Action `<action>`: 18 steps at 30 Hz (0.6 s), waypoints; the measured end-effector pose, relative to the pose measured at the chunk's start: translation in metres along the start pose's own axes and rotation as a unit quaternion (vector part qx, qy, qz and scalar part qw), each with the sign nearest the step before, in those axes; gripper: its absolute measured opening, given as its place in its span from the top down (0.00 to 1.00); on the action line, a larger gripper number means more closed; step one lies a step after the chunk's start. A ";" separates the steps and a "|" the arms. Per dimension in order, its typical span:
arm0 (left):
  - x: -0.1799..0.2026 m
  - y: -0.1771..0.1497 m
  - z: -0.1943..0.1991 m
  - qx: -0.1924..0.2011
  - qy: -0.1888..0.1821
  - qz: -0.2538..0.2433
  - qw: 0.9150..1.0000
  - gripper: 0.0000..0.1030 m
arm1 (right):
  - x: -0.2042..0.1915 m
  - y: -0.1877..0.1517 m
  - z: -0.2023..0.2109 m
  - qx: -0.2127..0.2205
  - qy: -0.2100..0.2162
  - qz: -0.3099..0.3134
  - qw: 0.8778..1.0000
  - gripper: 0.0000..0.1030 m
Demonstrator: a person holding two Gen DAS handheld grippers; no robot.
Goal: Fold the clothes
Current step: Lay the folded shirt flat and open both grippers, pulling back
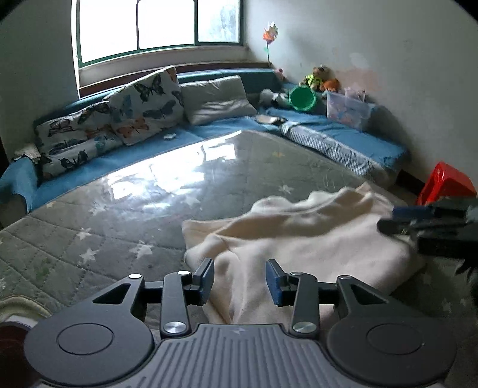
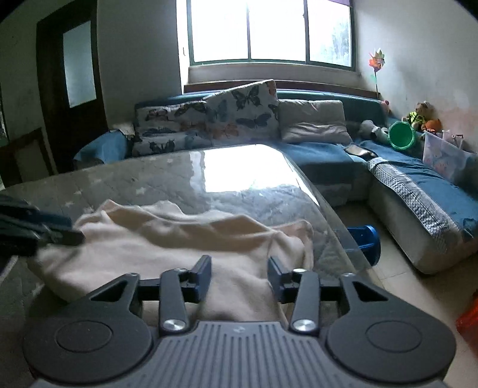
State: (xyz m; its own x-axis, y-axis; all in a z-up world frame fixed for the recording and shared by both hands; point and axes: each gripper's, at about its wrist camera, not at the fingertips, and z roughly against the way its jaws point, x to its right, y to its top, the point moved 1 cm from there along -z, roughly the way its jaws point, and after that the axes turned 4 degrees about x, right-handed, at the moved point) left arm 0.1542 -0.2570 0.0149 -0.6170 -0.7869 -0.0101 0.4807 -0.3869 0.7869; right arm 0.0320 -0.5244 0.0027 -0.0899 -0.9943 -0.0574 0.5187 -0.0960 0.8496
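Cream cloth (image 1: pixel 298 235) on table (image 1: pixel 119 215); we hold left gripper (image 1: pixel 240 280) and right gripper (image 2: pixel 239 279) jaws apart, unclamped, cloth at twelve o'clock.

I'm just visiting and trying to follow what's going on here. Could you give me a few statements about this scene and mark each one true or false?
1. A cream garment lies on the glass-topped table. True.
2. The left gripper has its fingers clamped shut on the cloth. False: its fingers stand apart over the cloth.
3. The right gripper is open too. True.
4. The bucket on the sofa is red. False: it is green.
5. Butterfly-print cushions lean against the sofa back under the window. True.
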 end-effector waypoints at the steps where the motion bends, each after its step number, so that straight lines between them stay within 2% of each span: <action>1: 0.000 -0.002 -0.003 -0.006 0.000 0.000 1.000 0.60 | 0.000 -0.002 -0.001 -0.003 0.001 0.000 1.000 0.55; 6: -0.002 -0.006 0.001 -0.011 -0.001 0.003 1.000 0.60 | -0.004 -0.008 -0.004 -0.012 -0.005 0.004 1.000 0.48; 8: -0.003 -0.006 0.006 -0.010 0.002 0.001 1.000 0.59 | -0.007 -0.006 -0.001 -0.008 -0.004 0.002 1.000 0.41; 10: -0.004 -0.005 0.012 -0.005 0.006 0.000 1.000 0.56 | -0.013 -0.005 0.002 -0.004 -0.001 0.007 1.000 0.39; 14: -0.007 -0.007 0.024 0.000 0.016 -0.001 1.000 0.54 | -0.026 -0.007 0.008 0.001 0.008 0.017 1.000 0.25; 18: -0.011 -0.011 0.038 0.005 0.028 -0.004 1.000 0.50 | -0.040 -0.011 0.017 0.006 0.017 0.020 1.000 0.21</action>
State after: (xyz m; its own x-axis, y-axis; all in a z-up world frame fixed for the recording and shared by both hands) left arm 0.1321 -0.2253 0.0297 -0.5844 -0.8099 -0.0506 0.4697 -0.3884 0.7928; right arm 0.0153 -0.4826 0.0046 -0.0405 -0.9984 -0.0398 0.5118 -0.0549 0.8574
